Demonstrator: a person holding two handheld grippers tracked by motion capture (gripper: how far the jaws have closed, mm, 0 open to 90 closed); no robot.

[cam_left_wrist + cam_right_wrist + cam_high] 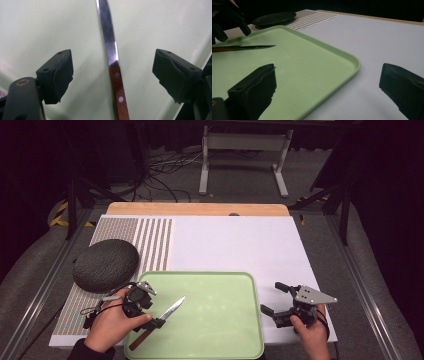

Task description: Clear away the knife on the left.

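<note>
Left gripper (112,75) nearest the lens: jaws stand wide apart, pads clear of the knife (113,62) on both sides, nothing gripped. The knife lies flat on the green tray (37,30), centred between the pads, wooden riveted handle toward the gripper body, serrated blade pointing away.

Step in hand, as I read it: knife set down on the tray, release under way. To finish it well: keep the jaws spread, lift straight up off the handle, no sideways drag, or a pad could catch the handle and spin the blade. If a re-grip is wanted instead, close on the wooden handle below the blade, not on the steel.

High view: left gripper (152,320) sits over the tray's near-left corner, knife (159,321) diagonal, blade tip aimed toward the tray (240,285) middle, handle end close to the tray's near rim. Left hand (112,325) wraps the gripper body from behind, wrist low, gripper tilted down at the tray.

Right gripper (274,300) is open and empty, jaws wide, parked just off the tray's right rim over the white mat (240,240), pointing at the tray; right hand (312,335) behind it, level. From the right gripper view, the tray edge (352,62) lies between its jaws.

A dark round woven pad (106,265) sits beyond the tray's far-left corner, on the striped mat (150,240).
</note>
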